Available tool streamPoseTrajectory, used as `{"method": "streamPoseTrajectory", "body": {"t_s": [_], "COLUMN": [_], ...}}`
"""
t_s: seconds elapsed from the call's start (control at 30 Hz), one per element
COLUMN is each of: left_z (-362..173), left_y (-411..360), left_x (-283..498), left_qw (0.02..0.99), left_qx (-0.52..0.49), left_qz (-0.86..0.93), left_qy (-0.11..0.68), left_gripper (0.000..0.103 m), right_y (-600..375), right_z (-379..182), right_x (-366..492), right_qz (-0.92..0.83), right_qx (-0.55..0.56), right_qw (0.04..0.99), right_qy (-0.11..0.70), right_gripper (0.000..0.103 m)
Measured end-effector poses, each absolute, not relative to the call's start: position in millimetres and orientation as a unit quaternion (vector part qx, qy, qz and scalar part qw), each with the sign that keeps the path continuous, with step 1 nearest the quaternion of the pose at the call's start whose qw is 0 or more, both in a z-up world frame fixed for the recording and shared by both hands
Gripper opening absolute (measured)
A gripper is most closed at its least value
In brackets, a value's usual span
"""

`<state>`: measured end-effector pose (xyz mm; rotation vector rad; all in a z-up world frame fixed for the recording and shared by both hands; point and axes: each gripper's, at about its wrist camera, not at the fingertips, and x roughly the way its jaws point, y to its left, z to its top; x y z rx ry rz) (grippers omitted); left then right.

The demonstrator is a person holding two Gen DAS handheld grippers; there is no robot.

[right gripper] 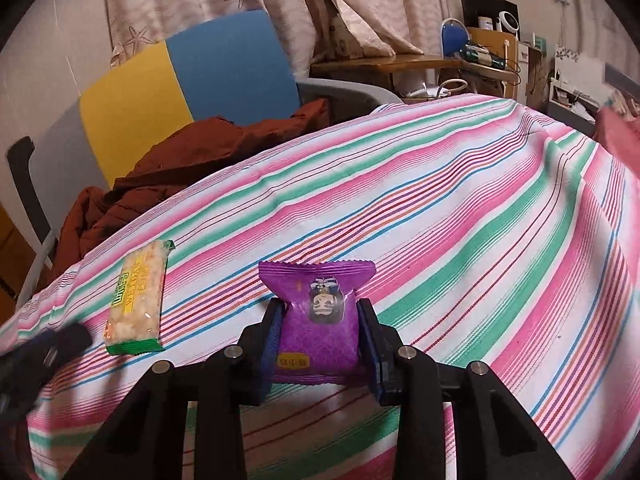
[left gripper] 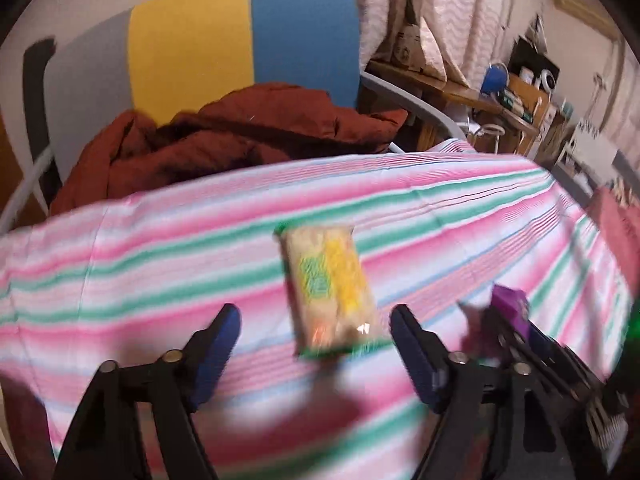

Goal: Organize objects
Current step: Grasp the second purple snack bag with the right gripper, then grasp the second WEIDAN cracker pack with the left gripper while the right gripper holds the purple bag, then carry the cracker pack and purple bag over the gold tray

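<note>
right gripper [right gripper: 320, 344] clamped on purple packet [right gripper: 318, 320]; left gripper [left gripper: 316, 344] spread wide (nothing held) around yellow packet [left gripper: 330, 288] on striped bench [right gripper: 460, 220].

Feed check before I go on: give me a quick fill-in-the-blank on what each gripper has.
The right gripper is shut on the ____ packet.
The left gripper is ____, gripping nothing.
The yellow and green packet lies on the ____ cloth.
Missing words: purple; open; striped
</note>
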<state>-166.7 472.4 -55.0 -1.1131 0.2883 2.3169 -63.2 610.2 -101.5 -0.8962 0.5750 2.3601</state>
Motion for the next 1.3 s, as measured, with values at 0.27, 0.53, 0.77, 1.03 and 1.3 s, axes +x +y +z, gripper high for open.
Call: {"method": "streamPoseTrajectory", "body": {"t_s": [0.27, 0.53, 0.77, 1.03, 1.3], "left_z": [-89, -93, -91, -79, -69], "left_y": [497, 486, 485, 464, 442], "left_x": [-189, -190, -178, -150, -113], "left_qw": [0.250, 0.264, 0.286, 0.295, 0.308], "left_qx": [-0.415, -0.405, -0.388, -0.344, -0.305], "left_qz": [0.858, 0.862, 0.860, 0.878, 0.887], "left_qy": [0.172, 0.151, 0.165, 0.152, 0.155], "left_gripper": [0.084, 0.063, 0.046, 0.045, 0.045], "right_y": [610, 606, 605, 598, 583], "right_z": [-103, -102, -101, -96, -86], "right_x": [-63, -64, -63, -64, -64], "right_qz": [0.877, 0.877, 0.878, 0.883, 0.896], "right_qx": [-0.328, -0.331, -0.330, -0.323, -0.305], "right_qw": [0.281, 0.287, 0.290, 0.295, 0.295], "right_qy": [0.210, 0.197, 0.192, 0.173, 0.130], "right_gripper": [0.037, 0.037, 0.037, 0.037, 0.037]}}
